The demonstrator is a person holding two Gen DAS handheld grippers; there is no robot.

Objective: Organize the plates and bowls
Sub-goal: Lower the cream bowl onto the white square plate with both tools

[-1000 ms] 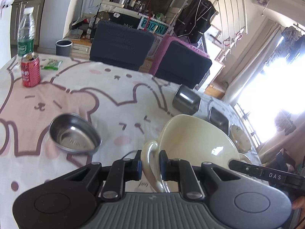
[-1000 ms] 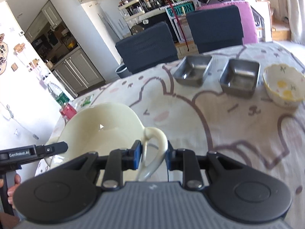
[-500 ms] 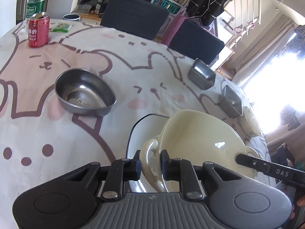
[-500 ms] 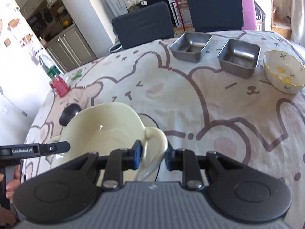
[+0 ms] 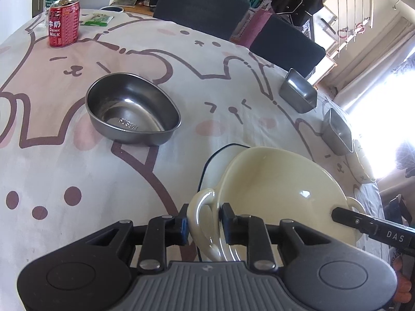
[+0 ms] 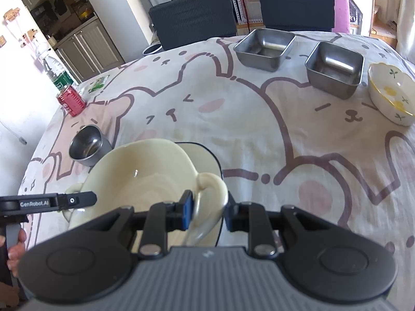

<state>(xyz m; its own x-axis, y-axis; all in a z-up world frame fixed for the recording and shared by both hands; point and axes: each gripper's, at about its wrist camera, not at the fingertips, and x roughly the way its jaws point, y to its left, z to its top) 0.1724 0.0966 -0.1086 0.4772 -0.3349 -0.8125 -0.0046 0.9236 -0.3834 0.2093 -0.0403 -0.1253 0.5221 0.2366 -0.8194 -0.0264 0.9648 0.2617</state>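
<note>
cream bowl [image 5: 280, 189] held between my two grippers.
my left gripper [image 5: 203, 226] clamps one handle; my right gripper [image 6: 208, 211] brackets the opposite handle, over a plate [image 6: 205, 155].

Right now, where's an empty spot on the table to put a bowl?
Bare cloth lies between the oval steel bowl and the square steel tins, in front of the flowered bowl. Crowded: cream two-handled bowl over the plate.
</note>
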